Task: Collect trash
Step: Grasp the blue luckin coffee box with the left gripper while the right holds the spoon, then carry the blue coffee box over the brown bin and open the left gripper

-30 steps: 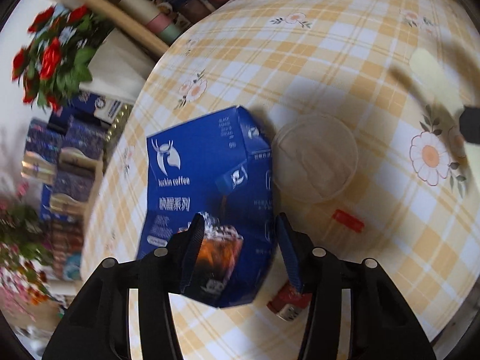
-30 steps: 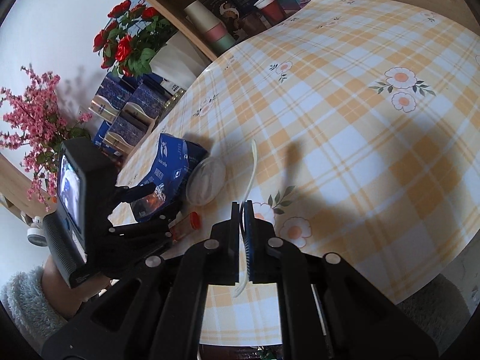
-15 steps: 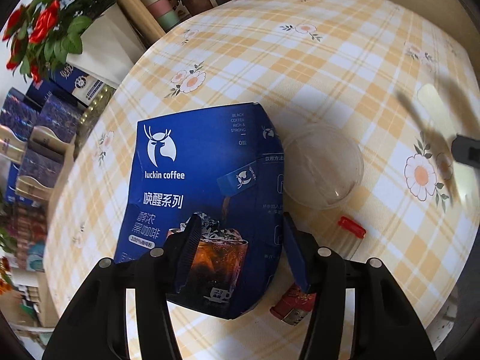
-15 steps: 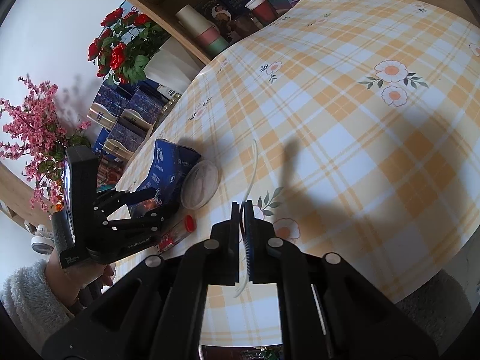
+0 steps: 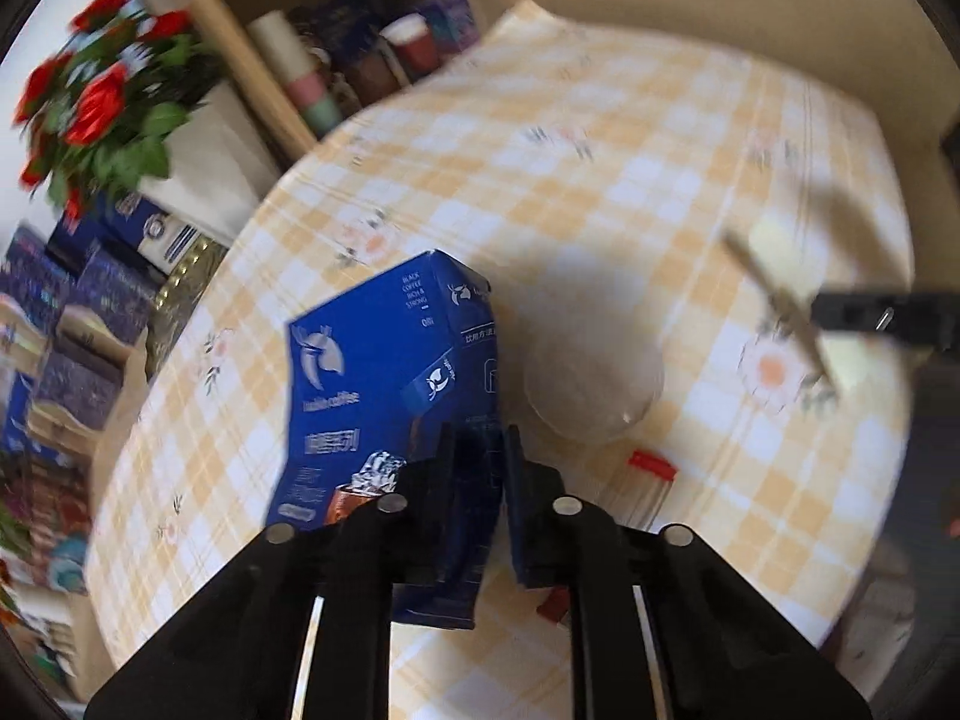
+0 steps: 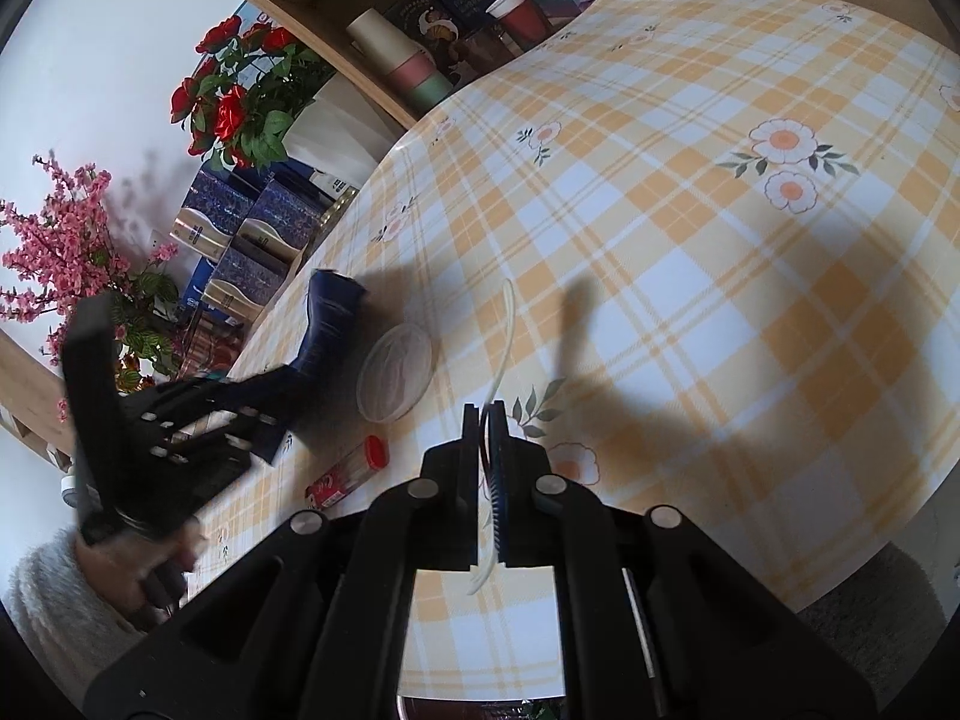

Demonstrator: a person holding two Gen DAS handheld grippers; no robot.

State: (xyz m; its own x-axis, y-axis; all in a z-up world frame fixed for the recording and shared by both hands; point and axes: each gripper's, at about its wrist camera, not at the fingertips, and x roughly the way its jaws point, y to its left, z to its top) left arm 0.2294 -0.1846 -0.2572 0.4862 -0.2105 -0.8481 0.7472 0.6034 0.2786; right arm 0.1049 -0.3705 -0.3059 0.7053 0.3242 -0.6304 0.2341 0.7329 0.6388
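Note:
My left gripper [image 5: 477, 438] has a blue coffee box [image 5: 372, 360] pinched by its lower corner, and its jaws are closing on the cardboard. In the right wrist view the box [image 6: 327, 324] stands tilted up from the checked tablecloth [image 6: 690, 252], with the left gripper [image 6: 282, 384] under it. My right gripper [image 6: 487, 411] is shut on a thin pale straw [image 6: 507, 324] that curves upward past its fingertips. Just right of the box lies a clear round lid [image 5: 591, 384]. A small tube with a red cap [image 6: 348, 474] lies near the front edge.
A wooden shelf with stacked paper cups [image 6: 408, 66] and boxes borders the table's far side. Red flowers [image 6: 234, 102] and blue gift boxes [image 6: 258, 240] stand to the left. A hand in a fuzzy sleeve [image 6: 48, 606] holds the left gripper.
The left jaws closed from wide around the box to a pinch on its corner. The box lifted and tilted off the cloth. The right gripper and straw stayed put.

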